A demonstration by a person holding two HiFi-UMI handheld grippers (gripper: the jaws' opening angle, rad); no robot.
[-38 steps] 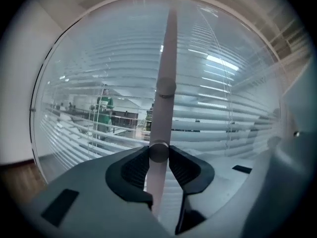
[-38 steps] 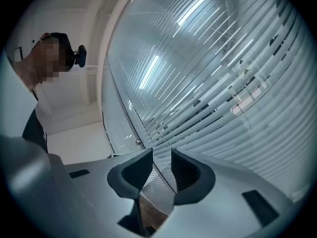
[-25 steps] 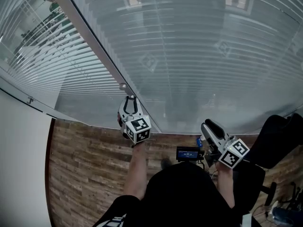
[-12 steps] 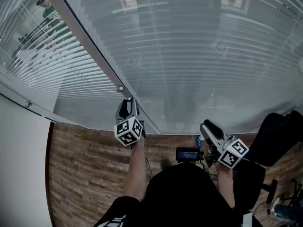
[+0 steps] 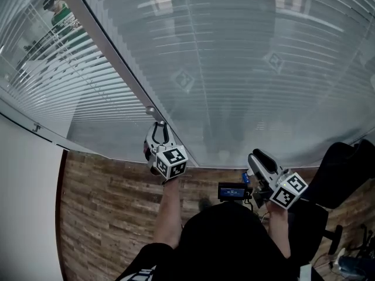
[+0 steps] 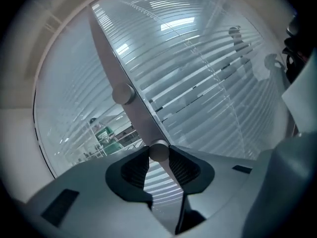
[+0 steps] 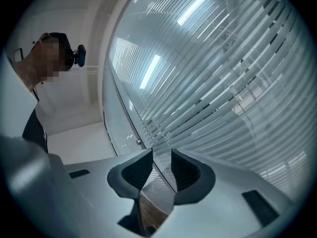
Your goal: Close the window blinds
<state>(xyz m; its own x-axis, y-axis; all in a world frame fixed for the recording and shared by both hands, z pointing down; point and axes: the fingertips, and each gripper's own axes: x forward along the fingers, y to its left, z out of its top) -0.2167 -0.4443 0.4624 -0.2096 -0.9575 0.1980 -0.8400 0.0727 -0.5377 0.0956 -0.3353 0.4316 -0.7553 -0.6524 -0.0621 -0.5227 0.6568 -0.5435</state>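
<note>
White slatted blinds (image 5: 234,69) hang behind the glass on both sides of a grey window post (image 5: 105,45). Two round knobs sit on the post (image 6: 114,63). The upper knob (image 6: 123,94) is free. My left gripper (image 6: 158,157) holds the lower knob (image 6: 158,151); its jaws have just been closing and both pads press on it. In the head view the left gripper (image 5: 159,127) stands just below the upper knob (image 5: 150,110). My right gripper (image 5: 256,156) hangs low at the right, open, with only the blinds (image 7: 223,73) showing through the gap.
A dark office chair (image 5: 345,174) stands at the right on the wood floor (image 5: 99,215). A white wall (image 5: 23,204) bounds the left. A small black device (image 5: 233,190) hangs at the person's chest. Someone in green (image 5: 58,10) is visible beyond the glass.
The left gripper rolled to one side on the post half a second ago and has rolled back. The right gripper stayed where it was.
</note>
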